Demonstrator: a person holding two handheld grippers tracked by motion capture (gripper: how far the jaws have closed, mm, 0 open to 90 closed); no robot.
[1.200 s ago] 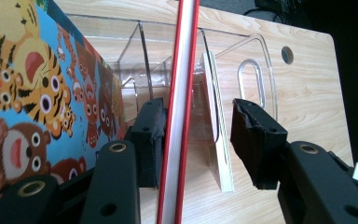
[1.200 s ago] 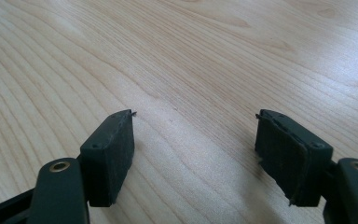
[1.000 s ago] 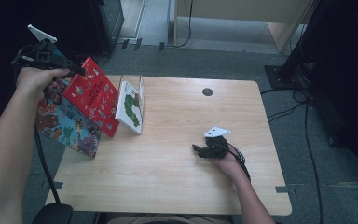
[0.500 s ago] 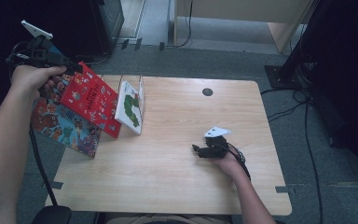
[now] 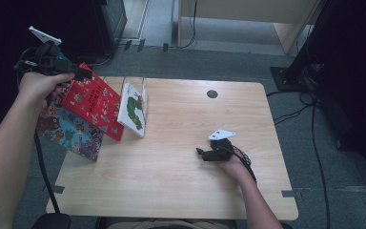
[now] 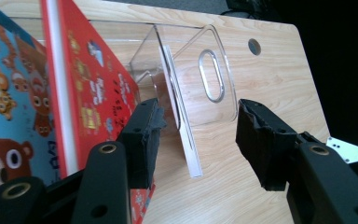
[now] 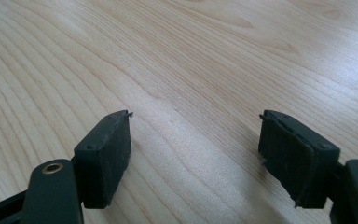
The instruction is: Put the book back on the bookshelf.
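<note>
— Left claw (image 6: 196, 123), state?
— Jaws apart, nothing pressed between the pads. It sits up at 10 o'clock off the bench (image 5: 181, 191), by the raised top corner of the red book (image 5: 93, 100), which lies just outside one jaw.
— Right claw (image 5: 201, 153)?
— Also apart, empty, resting on the bench at 4 o'clock.
— Progress?
— Partway, by my reading. White book (image 5: 134, 107) stands in the clear rack (image 6: 228, 98) at 10 o'clock. The red book only leans beside it, not slotted in; blue book (image 5: 69, 131) leans behind that, overhanging the bench edge at 9 o'clock. Two books left to rack.
— Red book's lie?
— Tilted, cover up. Long axis runs from 11 o'clock, the high end, down to 5 o'clock, low end near the rack.
</note>
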